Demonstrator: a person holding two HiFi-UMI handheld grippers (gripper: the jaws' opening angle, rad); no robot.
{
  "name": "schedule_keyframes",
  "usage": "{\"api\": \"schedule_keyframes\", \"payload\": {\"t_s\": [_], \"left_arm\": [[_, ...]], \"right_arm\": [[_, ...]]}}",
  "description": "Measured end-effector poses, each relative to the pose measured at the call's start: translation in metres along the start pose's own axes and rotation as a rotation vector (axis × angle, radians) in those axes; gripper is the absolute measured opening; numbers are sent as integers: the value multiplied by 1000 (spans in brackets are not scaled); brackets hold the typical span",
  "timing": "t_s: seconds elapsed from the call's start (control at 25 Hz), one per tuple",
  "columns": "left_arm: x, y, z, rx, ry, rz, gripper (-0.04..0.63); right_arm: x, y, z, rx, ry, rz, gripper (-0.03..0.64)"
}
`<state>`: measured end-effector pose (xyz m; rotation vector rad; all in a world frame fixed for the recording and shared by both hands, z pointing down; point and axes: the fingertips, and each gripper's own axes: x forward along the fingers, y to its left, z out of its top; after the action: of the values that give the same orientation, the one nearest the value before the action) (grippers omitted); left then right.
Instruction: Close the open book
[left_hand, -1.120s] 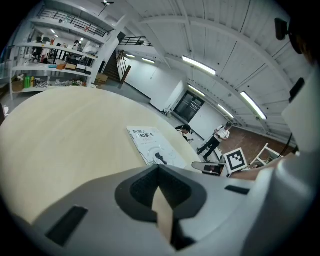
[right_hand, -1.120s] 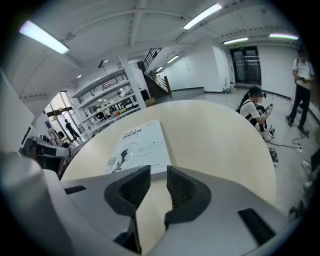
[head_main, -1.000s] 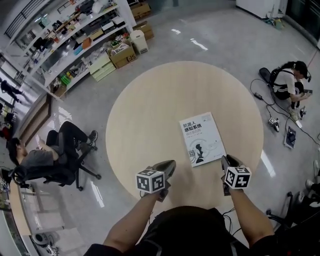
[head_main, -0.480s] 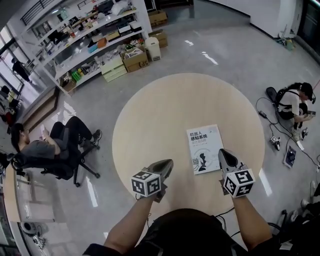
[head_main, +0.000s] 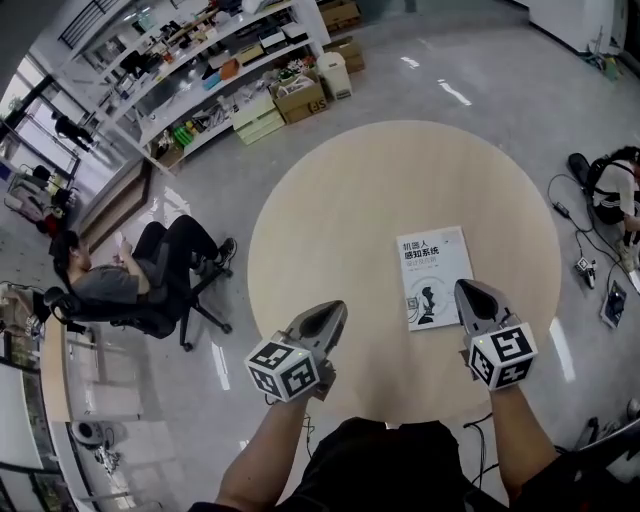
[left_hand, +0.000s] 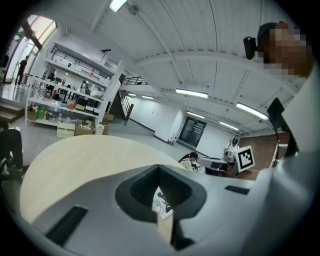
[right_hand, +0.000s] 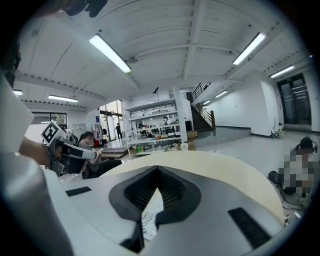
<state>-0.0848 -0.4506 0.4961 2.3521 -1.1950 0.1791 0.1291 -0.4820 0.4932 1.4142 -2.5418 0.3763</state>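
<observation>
On the desk (head_main: 330, 200) lay the book (head_main: 436, 275), cover down. Well left of the book hovered the left tongs (head_main: 328, 314), at its right edge the right tongs (head_main: 469, 292); both were closed, empty.

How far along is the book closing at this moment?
Done: the book lies closed, cover up, on the round table. In hand: nothing; the left gripper and right gripper are both shut and empty, held above the table's near edge. Left: nothing visible to do.
</observation>
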Motion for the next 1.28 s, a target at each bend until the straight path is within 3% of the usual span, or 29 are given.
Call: {"api": "schedule_keyframes", "payload": {"t_s": [0.24, 0.44, 0.6, 0.76, 0.88, 1.0, 1.28], "left_arm": [[-41, -20, -1, 2, -48, 26, -11], [-89, -47, -18, 20, -99, -18, -11], [-139, -75, -43, 36, -127, -55, -11], [-201, -102, -68, 127, -160, -59, -11], [-241, -126, -84, 134, -157, -83, -11], [-270, -152, -94, 139, -178, -95, -11], [-322, -222, -117, 161, -219, -50, -11]], "right_arm": [[-11, 22, 11, -3, -36, 43, -2], [-48, 68, 14, -75, -68, 28, -2], [-101, 110, 6, -119, -101, -14, -2], [-164, 160, -5, -104, -146, -69, -2], [-207, 196, -15, -60, -132, -64, -2], [-247, 222, -20, -84, -119, -46, -2], [-350, 255, -32, -96, -158, -9, -2]]}}
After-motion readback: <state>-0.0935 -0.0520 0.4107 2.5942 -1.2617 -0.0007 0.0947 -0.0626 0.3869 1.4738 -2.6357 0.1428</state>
